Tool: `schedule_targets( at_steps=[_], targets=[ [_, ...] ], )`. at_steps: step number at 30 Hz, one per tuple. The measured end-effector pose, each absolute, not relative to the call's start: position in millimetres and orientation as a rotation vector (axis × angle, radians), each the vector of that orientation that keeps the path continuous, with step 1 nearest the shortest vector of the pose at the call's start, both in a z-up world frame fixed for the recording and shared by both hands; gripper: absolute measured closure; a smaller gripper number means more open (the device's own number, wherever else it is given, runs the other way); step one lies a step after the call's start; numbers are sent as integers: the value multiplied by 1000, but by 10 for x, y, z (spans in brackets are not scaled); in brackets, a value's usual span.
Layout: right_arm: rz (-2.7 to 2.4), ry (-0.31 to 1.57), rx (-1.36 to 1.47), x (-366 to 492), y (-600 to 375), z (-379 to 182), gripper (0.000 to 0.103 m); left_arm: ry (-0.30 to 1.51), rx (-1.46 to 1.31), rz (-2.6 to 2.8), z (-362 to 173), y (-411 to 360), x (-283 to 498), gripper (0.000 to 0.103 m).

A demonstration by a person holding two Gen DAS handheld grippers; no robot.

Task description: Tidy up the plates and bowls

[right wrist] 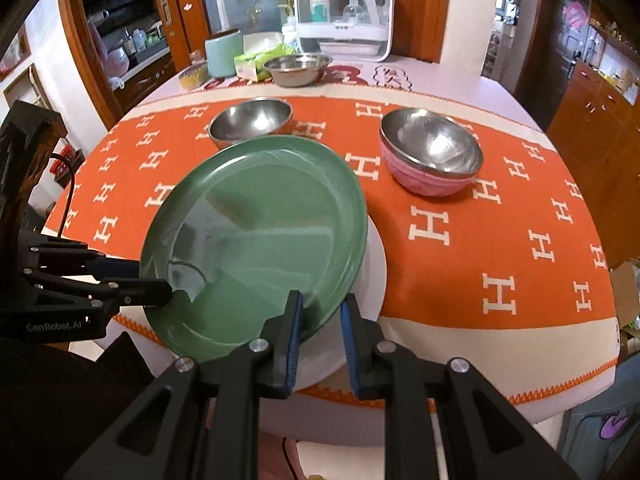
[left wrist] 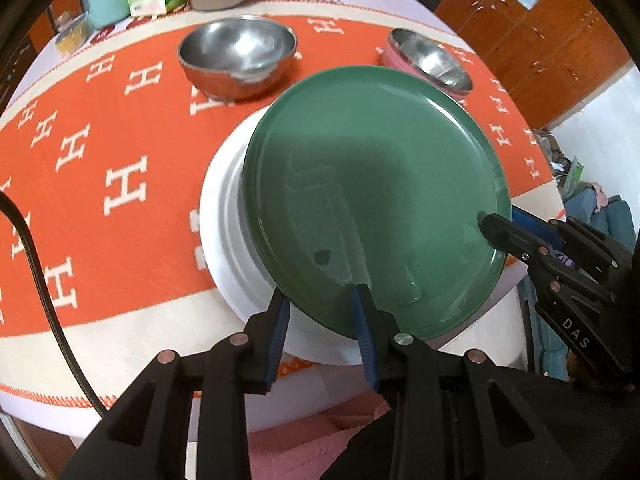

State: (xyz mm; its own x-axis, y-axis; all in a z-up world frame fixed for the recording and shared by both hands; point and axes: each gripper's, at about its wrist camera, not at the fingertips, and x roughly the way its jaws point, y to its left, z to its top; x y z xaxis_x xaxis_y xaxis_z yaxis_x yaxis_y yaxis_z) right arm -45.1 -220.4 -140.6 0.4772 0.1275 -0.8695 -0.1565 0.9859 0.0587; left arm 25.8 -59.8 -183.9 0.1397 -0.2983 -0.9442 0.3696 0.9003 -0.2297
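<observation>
A green plate (left wrist: 376, 200) is held tilted above a white plate (left wrist: 224, 240) near the table's front edge. My left gripper (left wrist: 320, 300) is shut on the green plate's near rim, one finger above and one below. My right gripper (right wrist: 322, 304) is shut on the plate's other rim; it shows in the left wrist view (left wrist: 490, 226) at the right. The green plate (right wrist: 256, 240) and white plate (right wrist: 374, 272) also show in the right wrist view, with the left gripper (right wrist: 168, 290) at the left. A steel bowl (left wrist: 238, 58) and a pink steel-lined bowl (left wrist: 430, 62) stand behind.
An orange cloth with white H marks (left wrist: 120, 152) covers the round table. At the back stand a shallow steel basin (right wrist: 298, 68), a mint canister (right wrist: 224, 56), a tissue pack (right wrist: 256, 62) and a white appliance (right wrist: 344, 12). Wooden cabinets (right wrist: 600, 120) stand to the right.
</observation>
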Motion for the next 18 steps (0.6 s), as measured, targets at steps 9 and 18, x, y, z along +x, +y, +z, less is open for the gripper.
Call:
schedule_targets(
  at_steps=[9, 18],
  targets=[
    [231, 1102, -38, -308, -2298, -1584, 83, 1375, 124, -420, -1932, -754, 288, 72],
    [285, 1107, -68, -223, -2288, -1623, 83, 1349, 186, -416, -1880, -924, 312, 72]
  ],
)
